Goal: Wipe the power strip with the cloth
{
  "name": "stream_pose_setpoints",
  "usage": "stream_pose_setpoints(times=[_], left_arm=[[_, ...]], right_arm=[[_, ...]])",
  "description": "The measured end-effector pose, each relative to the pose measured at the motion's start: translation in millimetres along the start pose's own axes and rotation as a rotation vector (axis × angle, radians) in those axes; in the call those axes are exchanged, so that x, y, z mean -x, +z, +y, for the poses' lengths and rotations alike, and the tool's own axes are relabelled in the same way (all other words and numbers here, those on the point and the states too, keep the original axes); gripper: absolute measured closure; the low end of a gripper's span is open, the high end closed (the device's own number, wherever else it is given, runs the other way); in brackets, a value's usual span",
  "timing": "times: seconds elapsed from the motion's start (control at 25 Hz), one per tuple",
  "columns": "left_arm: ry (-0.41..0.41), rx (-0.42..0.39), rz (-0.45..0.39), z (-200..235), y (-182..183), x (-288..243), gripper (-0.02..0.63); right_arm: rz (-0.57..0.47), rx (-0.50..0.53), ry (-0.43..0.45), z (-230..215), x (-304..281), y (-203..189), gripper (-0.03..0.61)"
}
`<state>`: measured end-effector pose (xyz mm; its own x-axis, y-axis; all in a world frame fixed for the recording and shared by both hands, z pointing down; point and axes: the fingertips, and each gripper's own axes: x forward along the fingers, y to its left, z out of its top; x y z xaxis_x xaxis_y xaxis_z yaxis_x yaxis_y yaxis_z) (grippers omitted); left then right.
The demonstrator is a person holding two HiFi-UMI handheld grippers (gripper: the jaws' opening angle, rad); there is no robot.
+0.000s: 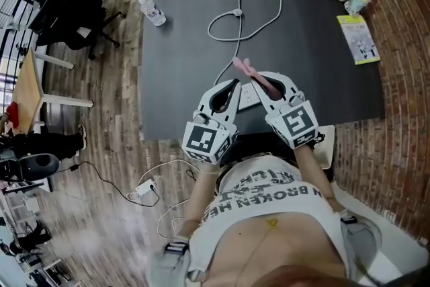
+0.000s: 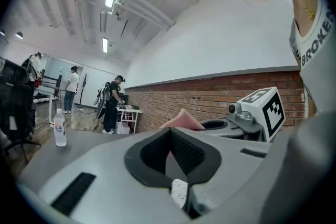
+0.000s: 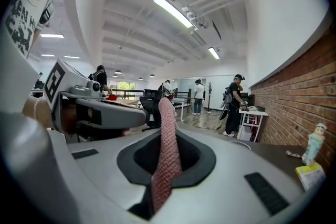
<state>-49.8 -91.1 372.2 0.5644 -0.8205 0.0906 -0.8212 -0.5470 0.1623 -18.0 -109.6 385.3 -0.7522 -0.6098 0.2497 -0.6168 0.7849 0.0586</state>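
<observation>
The right gripper [image 3: 167,131] pinches a pink woven cloth [image 3: 165,165] that juts past its tips. Beside it, the left gripper [image 2: 169,132] is closed, empty.

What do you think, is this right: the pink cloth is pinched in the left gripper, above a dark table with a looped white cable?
Not quite. The pink cloth is pinched in the right gripper, not the left, as the right gripper view shows; the left gripper is shut on nothing. The dark table and looped white cable are there.
</observation>
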Motion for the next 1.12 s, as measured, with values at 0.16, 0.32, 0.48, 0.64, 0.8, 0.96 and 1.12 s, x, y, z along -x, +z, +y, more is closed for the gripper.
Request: stream_pose_setpoints(times=[0.16,0.32,0.48,0.64,0.8,0.96,1.12], left_arm=[[-0.016,0.007,0.01,4,-6,3,0.615],[-0.006,0.011,0.013,6,-11,1,0.615],[0.019,0.014,0.008,4,-14,-3,0.615],[0.033,0.012,0.01,0,-18,-8,0.615],[0.047,0.01,0.026,3,-25,-9,0.615],[0.063,0.023,0.047,22,-28,-2,0.615],[0.078,0.03,0.071,31,-41,-3,0.615]], right_arm=[[0.015,-0.006,-0.019,2,-4,-5,0.561],[0.022,-0.008,-0.014,-2,-6,-10,0.561],[0.023,0.001,0.017,-4,-7,-12,0.561],[0.015,0.005,0.039,-7,-6,-14,0.561],[0.036,0.0,0.046,-10,-8,-24,0.561],[0.064,0.006,0.045,-7,-23,-26,0.561],[0.08,0.016,0.044,-10,-29,-33,0.561]])
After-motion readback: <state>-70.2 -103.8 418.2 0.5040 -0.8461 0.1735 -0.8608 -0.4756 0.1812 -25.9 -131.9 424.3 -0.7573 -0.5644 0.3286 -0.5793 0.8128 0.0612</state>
